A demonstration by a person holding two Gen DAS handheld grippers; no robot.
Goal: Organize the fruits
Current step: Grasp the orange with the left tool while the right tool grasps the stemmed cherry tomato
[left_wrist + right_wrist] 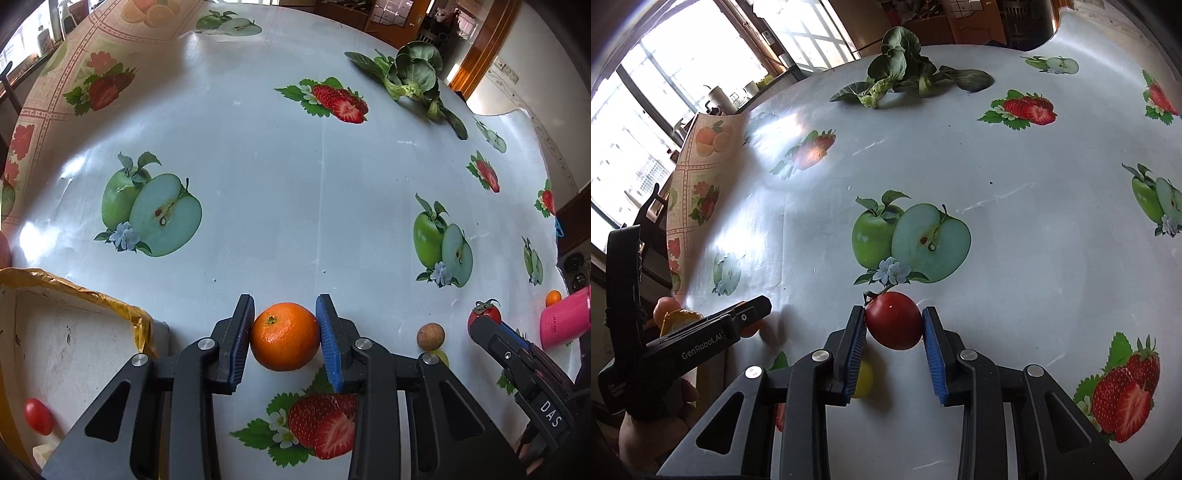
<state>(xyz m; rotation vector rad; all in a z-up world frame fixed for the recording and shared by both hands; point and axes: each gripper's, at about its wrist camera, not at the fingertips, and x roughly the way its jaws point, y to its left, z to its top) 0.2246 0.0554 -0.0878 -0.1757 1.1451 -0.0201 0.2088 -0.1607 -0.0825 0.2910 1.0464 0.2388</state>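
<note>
Left tool (284, 336) clamps the mandarin (285, 336); right tool (894, 328) pinches the tomato (894, 325). Squeeze gently, lift both straight off the bench (295, 184), toward the box (74, 332).

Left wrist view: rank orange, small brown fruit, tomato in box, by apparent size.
1. orange, clearly largest, though nearest the lens.
2. tomato in the box and small brown fruit: look about alike, so not ranked.
</note>
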